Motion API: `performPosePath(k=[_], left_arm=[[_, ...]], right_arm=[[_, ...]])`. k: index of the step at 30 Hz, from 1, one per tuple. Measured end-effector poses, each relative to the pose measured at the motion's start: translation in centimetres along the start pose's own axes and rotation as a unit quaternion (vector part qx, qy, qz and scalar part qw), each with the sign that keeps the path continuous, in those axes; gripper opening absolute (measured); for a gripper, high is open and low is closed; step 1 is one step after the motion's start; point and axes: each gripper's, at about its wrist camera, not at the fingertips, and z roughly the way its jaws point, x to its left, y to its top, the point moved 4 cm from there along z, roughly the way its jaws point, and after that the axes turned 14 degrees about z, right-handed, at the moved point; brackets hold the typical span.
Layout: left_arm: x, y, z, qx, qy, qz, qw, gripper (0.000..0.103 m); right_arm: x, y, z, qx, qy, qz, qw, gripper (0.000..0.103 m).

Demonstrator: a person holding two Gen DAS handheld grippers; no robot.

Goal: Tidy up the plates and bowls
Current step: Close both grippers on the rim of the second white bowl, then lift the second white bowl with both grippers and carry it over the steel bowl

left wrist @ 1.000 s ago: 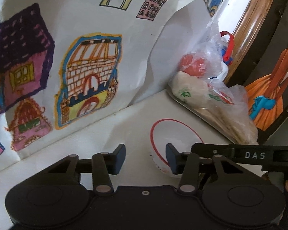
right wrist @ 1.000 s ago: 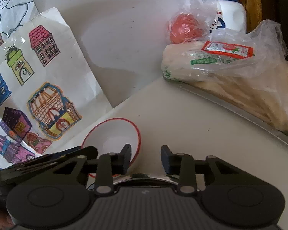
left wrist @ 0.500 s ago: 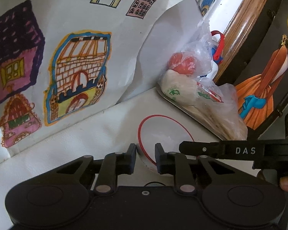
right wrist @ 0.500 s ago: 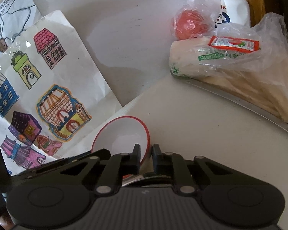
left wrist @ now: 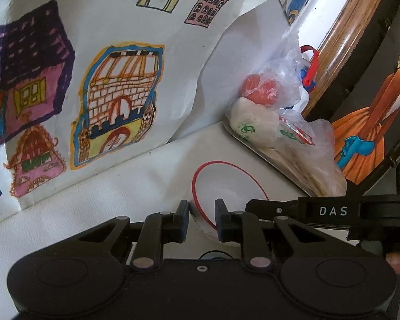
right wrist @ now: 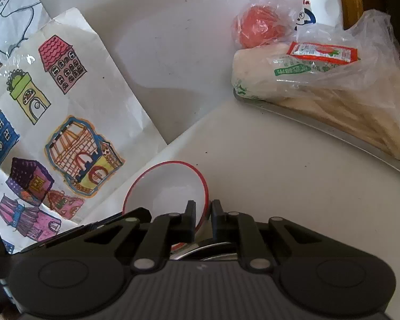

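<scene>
Right gripper (right wrist: 202,217) clamps the near rim of the red-rimmed white bowl (right wrist: 168,186); left gripper (left wrist: 202,220), apparently clamped likewise, straddles its rim. Both jaws have just been closing. Bowl rests on white table (right wrist: 280,173), beside a house drawing (right wrist: 66,133).

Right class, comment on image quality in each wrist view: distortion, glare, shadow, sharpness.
Left wrist view: fisheye bends the wooden frame; the bowl looks pale and washed out; the drawing is sharp. Right wrist view: a bright patch lies on the wall, glare glints on the plastic bag, and the picture's corners go dark.
</scene>
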Motion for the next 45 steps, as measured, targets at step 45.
performPosePath(k=[45], left_arm=[[-8.5, -6.7, -21.2, -0.034, -0.036, 0.038, 0.9980, 0.019]], right_arm=[[2.8, -15.2, -21.6, -0.049, 0.037, 0.003, 0.998, 0.013]])
